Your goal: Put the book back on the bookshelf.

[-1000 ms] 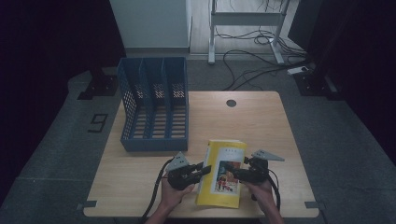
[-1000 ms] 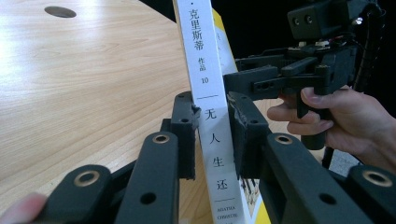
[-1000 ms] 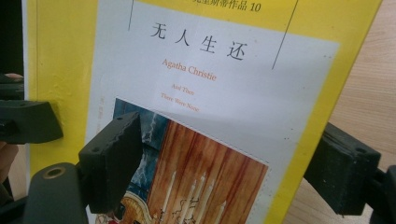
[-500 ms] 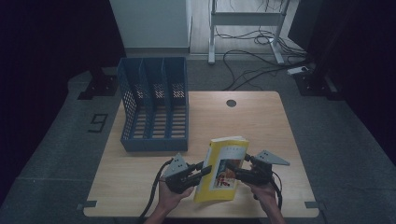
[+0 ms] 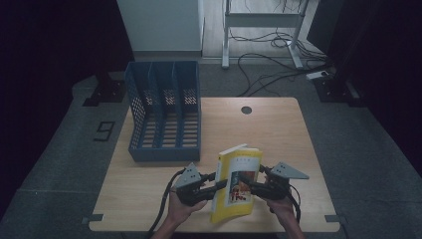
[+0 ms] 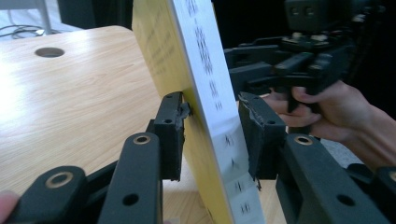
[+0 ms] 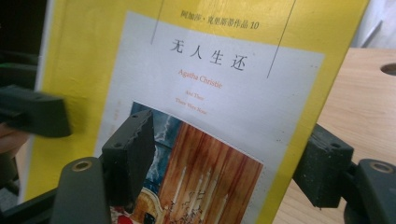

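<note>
Left gripper point(image 5: 219, 181) straddled the spine edge of the yellow book point(image 5: 238, 181), its jaws having just opened; one pad touched the back cover, the other stood just off the spine. Right gripper point(image 5: 247, 182) clasped the opposite edge, its jaws having eased closer. That glossy paperback stood nearly upright at the near edge of the pale wooden table point(image 5: 278, 129). Beyond it sat a blue slatted plastic file rack point(image 5: 164, 117), its three compartments holding nothing.

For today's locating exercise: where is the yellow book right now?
In the high view, the yellow book stands tilted at the table's near edge, between both tools, in front of the blue file rack.
</note>
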Tool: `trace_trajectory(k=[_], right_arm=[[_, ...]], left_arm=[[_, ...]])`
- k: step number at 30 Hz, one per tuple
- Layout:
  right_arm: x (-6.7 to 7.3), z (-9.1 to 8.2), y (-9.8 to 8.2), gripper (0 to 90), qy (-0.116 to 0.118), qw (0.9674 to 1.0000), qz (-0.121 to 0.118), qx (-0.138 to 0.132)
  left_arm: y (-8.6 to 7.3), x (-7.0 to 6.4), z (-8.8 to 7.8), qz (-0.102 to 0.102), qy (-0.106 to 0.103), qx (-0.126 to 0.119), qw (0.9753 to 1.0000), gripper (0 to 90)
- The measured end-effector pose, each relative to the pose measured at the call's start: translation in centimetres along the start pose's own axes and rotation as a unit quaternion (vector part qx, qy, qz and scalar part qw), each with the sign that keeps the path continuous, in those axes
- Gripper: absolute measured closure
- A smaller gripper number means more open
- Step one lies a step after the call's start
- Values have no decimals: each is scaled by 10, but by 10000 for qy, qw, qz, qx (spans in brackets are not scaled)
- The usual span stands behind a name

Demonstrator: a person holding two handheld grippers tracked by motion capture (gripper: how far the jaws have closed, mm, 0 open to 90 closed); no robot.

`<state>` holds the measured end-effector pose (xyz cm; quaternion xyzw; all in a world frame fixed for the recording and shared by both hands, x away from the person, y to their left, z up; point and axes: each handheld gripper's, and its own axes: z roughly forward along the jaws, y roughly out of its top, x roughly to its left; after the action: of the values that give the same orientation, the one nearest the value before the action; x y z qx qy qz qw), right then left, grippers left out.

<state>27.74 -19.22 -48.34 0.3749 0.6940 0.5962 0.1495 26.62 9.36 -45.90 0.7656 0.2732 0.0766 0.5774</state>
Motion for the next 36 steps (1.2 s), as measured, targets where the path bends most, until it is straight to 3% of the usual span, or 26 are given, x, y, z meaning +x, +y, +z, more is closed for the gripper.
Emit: trace_trajectory(k=[4,7,9,24,27,29,32,34,36], right_arm=[[4,1,0,304,196,9997,-115,-22],[13,5,-1,311,382,9987,-345,-12],[16,4,1,318,334,9986,-407,33],[13,3,0,344,296,9986,-428,11],[12,4,0,332,298,9988,-384,48],[10,6,0,270,176,9992,-314,195],[6,7,-1,281,269,9992,-142,275],[9,7,0,296,325,9990,-196,255],[15,7,3,296,168,9988,-349,295]], left_arm=[[0,2,-1,-151,-121,-114,9997,630],[1,-2,-2,-102,-87,-182,9997,705],[1,-3,-3,-58,20,-167,9998,723],[0,-4,-2,-113,63,-210,9997,742],[0,-3,-2,-137,68,-210,9997,743],[0,-3,-3,-174,-7,-254,9995,749],[0,-4,-2,-155,4,-251,9996,750],[0,-4,-3,-149,3,-257,9996,751],[1,-5,-2,-135,35,-277,9995,752]])
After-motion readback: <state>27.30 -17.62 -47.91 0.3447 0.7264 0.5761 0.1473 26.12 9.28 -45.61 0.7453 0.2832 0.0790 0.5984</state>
